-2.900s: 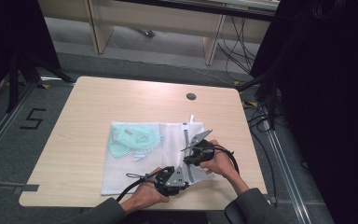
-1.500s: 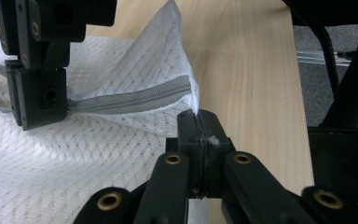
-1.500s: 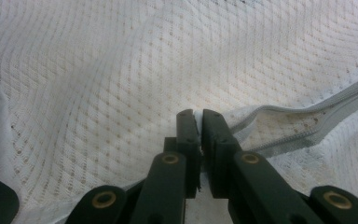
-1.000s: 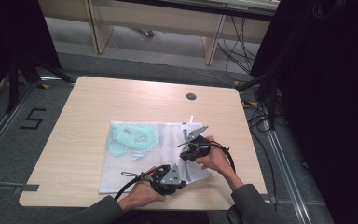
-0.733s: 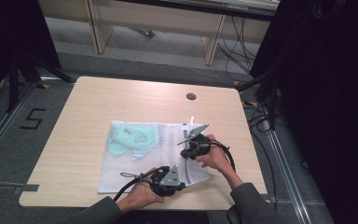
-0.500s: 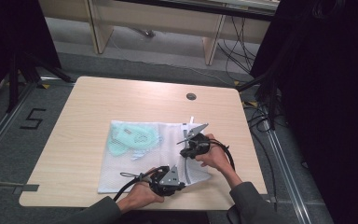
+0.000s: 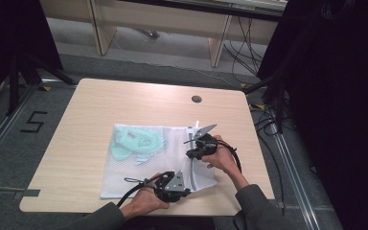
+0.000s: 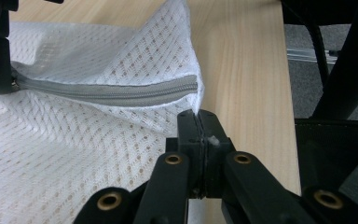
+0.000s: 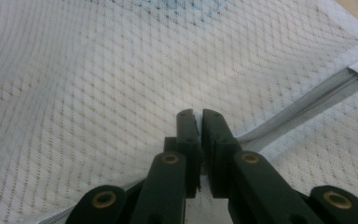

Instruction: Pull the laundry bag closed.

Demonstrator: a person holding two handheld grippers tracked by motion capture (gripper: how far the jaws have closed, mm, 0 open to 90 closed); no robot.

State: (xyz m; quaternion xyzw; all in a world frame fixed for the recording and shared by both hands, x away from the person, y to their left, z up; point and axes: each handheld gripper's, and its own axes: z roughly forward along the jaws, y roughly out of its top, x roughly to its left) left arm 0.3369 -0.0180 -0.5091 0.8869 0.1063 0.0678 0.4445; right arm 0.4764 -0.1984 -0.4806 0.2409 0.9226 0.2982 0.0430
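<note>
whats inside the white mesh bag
Pale green items show through the white mesh bag in its far left part. What they are exactly cannot be told.

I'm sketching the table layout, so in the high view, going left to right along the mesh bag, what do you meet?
Pale green item inside the bag → left gripper, shut on the white mesh laundry bag's near corner → right gripper, shut at the grey zipper → bare wooden table.

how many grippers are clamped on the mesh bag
2: the left gripper pinches the mesh bag at its near corner by the zipper's end; the right gripper grips farther along the zipper.
</note>
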